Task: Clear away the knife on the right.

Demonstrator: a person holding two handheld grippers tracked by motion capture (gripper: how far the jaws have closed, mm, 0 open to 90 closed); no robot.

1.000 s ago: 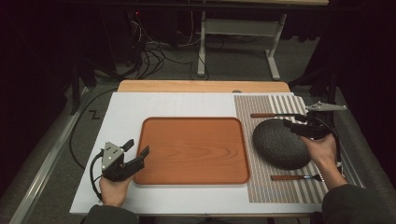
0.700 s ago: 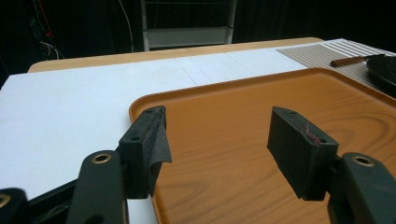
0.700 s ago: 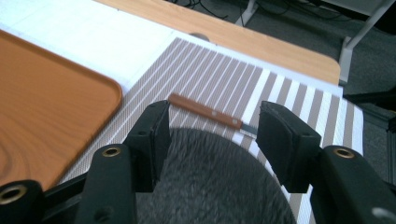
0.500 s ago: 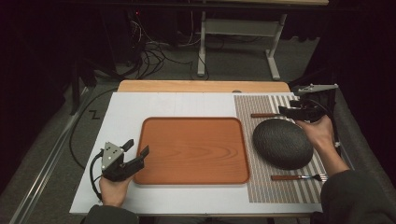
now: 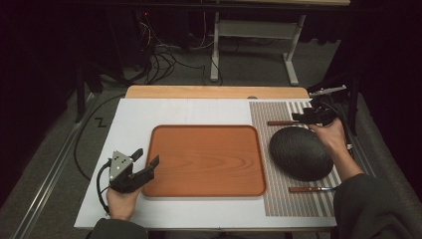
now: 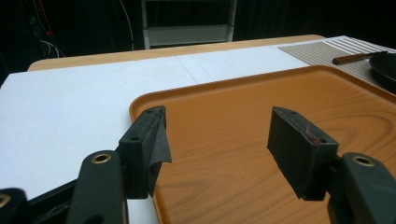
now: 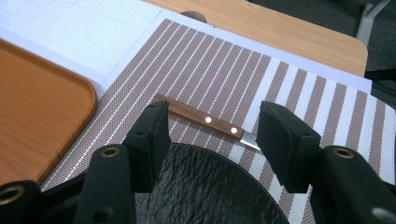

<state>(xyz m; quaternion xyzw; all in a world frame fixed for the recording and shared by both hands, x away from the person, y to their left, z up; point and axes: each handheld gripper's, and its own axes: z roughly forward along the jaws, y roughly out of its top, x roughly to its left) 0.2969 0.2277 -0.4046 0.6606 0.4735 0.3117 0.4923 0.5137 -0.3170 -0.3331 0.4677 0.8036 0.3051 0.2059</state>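
A wooden tray (image 5: 206, 159) lies in the middle of the white board. On the striped placemat (image 5: 263, 112) to its right sits a dark round plate (image 5: 300, 152), with a wood-handled knife (image 5: 281, 123) beyond it and a wood-handled fork (image 5: 308, 189) in front of it. My right gripper (image 5: 304, 117) hovers open over the plate's far edge, above the knife's blade end; the knife (image 7: 201, 117) lies just past its jaws, and the plate (image 7: 205, 186) lies beneath them. My left gripper (image 5: 145, 158) rests open at the tray's left edge, its jaws over the tray (image 6: 261, 121) and empty.
The white board (image 5: 134, 119) covers a wooden table whose far edge (image 5: 214, 91) shows. Beyond it the floor holds cables (image 5: 159, 64) and a metal table frame (image 5: 249, 30). A cable loop (image 5: 102, 189) trails from the left gripper.
My right gripper has moved away from me, from above the plate to its far edge by the knife. The left gripper has stayed put.
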